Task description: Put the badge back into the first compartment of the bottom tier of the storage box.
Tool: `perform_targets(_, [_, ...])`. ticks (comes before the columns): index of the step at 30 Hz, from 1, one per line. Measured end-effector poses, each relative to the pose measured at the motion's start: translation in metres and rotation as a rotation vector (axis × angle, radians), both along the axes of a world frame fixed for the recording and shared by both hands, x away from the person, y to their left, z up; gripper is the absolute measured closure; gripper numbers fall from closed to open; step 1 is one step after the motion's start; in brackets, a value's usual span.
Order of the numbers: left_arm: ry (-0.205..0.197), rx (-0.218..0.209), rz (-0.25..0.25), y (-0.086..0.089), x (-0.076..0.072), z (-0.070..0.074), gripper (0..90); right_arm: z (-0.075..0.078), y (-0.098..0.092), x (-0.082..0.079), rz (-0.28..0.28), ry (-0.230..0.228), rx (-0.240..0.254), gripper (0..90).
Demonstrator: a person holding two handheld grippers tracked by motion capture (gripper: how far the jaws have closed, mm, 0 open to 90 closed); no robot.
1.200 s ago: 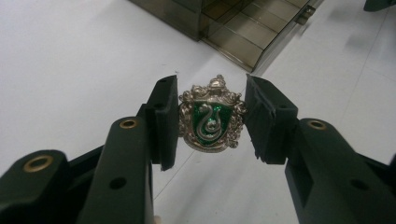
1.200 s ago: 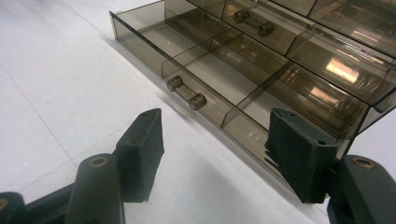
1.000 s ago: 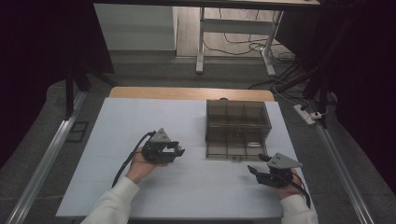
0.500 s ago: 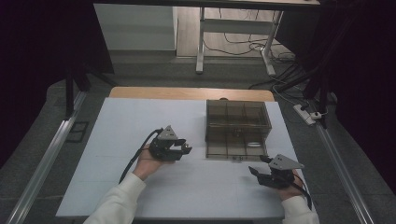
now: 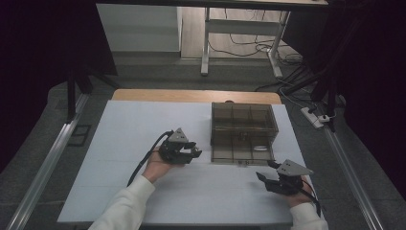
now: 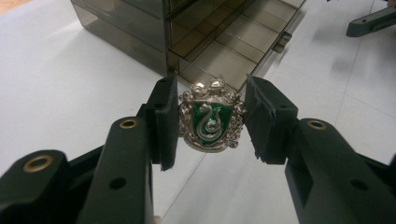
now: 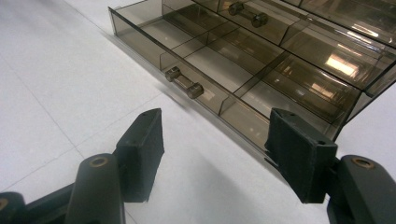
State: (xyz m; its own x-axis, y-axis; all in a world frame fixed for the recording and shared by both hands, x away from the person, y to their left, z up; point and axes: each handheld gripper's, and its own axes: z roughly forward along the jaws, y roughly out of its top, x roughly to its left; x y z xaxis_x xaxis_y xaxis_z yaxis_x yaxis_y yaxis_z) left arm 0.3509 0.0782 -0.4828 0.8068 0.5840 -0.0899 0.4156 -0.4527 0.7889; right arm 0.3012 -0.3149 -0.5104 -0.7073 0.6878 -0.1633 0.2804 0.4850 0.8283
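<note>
A silver crest badge (image 6: 211, 116) with a green enamelled shield and a coiled silver snake sits upright between the jaws of the left gripper (image 6: 211, 122), and both black pads press its sides, so the gripper is clamped on the badge and carries it clear of the white table (image 6: 65, 79). Just past the jaw tips, ahead of the badge, stands a smoke-tinted clear drawer box (image 6: 205, 32), its divided compartments open to view; the nearest corner of the box lies directly behind the badge's crown. In the high view the left gripper (image 5: 191, 154) hovers just beside the box's (image 5: 243, 132) near left corner, tips pointing toward it, a hand (image 5: 155, 165) in a white sleeve behind it.

The right gripper (image 5: 265, 179) sits nearer the person, off the box's near right corner and apart from it. Its jaws stand wide with nothing between them (image 7: 215, 154), only bare table beneath. Ahead of those jaws a drawer (image 7: 187, 60) of the box is pulled out, with a small cylindrical knob (image 7: 184, 82) on its front wall and dividers inside.
</note>
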Motion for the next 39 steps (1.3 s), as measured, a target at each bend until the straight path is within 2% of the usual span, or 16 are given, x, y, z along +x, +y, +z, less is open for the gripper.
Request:
perform_targets(13, [-0.004,-0.002,-0.02,-0.021,0.007,0.006,55.6,0.0,0.001,0.0,0.007,0.001,0.0,36.1])
perform_targets(15, [-0.006,0.009,-0.027,-0.023,0.007,0.006,55.6,-0.001,0.001,0.0,0.008,0.002,-0.001,36.1])
perform_targets(20, [-0.007,-0.005,-0.03,-0.027,0.01,0.008,55.6,0.0,0.0,0.0,0.008,0.003,0.0,36.2])
perform_targets(27, [0.007,-0.007,-0.036,-0.035,0.014,0.003,55.5,-0.001,0.001,0.001,0.011,0.004,-0.003,36.3])
perform_targets(39, [-0.001,-0.003,-0.052,-0.049,0.02,0.005,55.6,-0.001,-0.001,0.0,0.007,0.002,-0.001,36.4])
